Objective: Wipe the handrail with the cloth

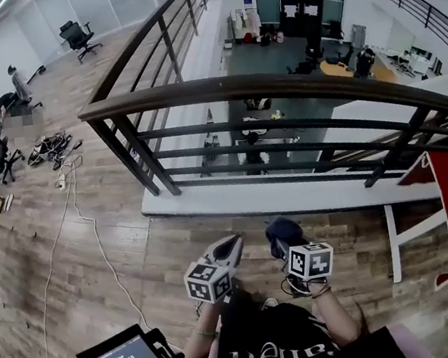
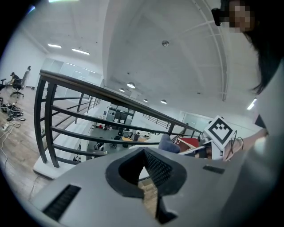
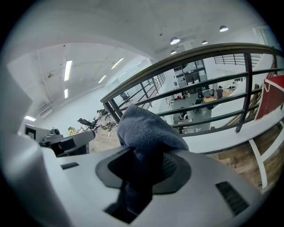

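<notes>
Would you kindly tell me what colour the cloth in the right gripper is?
The cloth is dark greyish blue, seen most clearly in the right gripper view.

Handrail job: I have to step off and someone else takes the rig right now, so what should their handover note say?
Left claw: shut, empty, held low near the body.
Right claw: shut on the blue-grey cloth, which bunches out past the tips.
Handrail: ahead of both claws; the cloth is not touching it.
Done: the cloth is gripped.
Left: bring the right claw up to the top rail and wipe along it. Nothing shows whether any stretch has been wiped.
</notes>
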`<act>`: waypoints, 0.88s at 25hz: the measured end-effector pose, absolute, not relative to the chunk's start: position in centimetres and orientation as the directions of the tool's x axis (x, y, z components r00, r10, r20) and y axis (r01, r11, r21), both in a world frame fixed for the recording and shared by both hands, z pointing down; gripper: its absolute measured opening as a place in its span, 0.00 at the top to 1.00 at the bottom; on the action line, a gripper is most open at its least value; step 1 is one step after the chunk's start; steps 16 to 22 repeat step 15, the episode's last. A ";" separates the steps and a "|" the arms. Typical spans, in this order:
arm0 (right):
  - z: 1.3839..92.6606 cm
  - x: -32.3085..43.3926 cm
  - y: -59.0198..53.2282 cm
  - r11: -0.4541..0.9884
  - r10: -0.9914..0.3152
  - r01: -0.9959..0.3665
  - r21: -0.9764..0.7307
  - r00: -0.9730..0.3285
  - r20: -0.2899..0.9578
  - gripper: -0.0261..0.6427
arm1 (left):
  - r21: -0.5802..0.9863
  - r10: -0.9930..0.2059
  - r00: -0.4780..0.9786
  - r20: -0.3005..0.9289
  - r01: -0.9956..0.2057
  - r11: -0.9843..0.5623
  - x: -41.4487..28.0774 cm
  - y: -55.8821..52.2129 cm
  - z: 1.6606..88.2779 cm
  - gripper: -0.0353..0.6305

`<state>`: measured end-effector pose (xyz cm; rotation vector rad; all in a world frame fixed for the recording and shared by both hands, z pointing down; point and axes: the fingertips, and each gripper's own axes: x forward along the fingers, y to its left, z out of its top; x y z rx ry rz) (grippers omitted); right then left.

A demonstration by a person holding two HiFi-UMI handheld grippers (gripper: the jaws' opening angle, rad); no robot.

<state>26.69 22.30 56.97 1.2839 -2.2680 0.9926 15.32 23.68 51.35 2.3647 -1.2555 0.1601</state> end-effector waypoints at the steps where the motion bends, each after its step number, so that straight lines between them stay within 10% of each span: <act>1: 56.9 26.7 22.3 0.345 -0.603 -0.849 -0.401 -0.528 0.598 0.81 | 0.336 -0.760 0.573 0.306 -0.812 -0.477 15.2 23.6 51.3 0.94; 22: 56.9 28.4 24.3 0.356 -0.609 -0.857 -0.372 -0.515 0.603 0.81 | 0.330 -0.748 0.587 0.309 -0.804 -0.495 16.8 25.4 51.5 0.94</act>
